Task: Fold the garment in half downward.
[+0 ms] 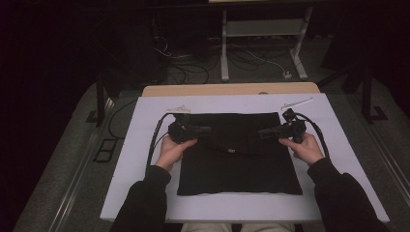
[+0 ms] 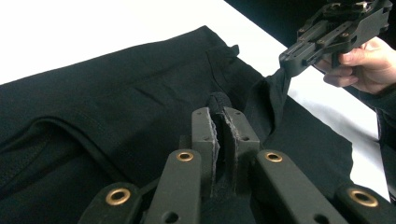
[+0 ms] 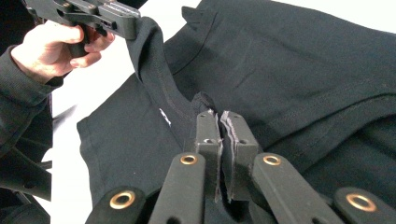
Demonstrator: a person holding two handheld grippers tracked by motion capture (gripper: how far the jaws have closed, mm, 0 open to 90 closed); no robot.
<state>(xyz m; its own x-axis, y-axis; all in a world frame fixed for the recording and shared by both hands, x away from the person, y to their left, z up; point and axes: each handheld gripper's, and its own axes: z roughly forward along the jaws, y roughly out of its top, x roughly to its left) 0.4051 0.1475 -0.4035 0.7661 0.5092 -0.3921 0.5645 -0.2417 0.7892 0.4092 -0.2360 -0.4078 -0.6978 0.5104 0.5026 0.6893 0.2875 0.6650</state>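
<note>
Both hand-held grippers pinch the black garment.

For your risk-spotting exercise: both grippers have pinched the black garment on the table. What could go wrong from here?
1. Each gripper, left and right, holds only a thin fold of the black garment, so the fabric might slip out.
2. Uneven lifting could stretch or twist the edge between them.
3. The garment's lower part lies flat on the white board and may drag or bunch.
</note>
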